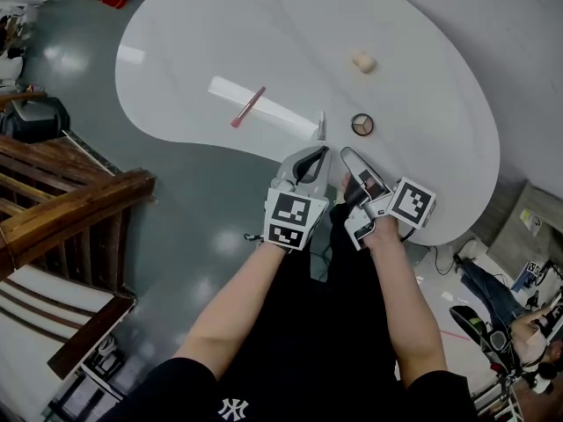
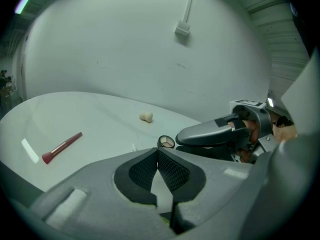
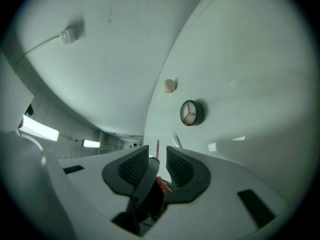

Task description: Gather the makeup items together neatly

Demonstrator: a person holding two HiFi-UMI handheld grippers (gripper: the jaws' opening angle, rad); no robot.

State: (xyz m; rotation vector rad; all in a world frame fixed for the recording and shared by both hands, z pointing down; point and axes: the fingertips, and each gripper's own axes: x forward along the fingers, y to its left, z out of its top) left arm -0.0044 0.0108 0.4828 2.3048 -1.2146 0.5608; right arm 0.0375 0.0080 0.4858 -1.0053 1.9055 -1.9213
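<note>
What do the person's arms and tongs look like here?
The left tongs and right tongs are grey with black ribbed pads and carry white cubes with black square markers. The arms are bare below a black short-sleeved shirt.

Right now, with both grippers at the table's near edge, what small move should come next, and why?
Probably ease the right gripper forward to the round black compact. It lies just ahead on the white table, and that gripper's jaws stand apart and empty; the pink makeup brush and beige sponge lie farther off.
</note>
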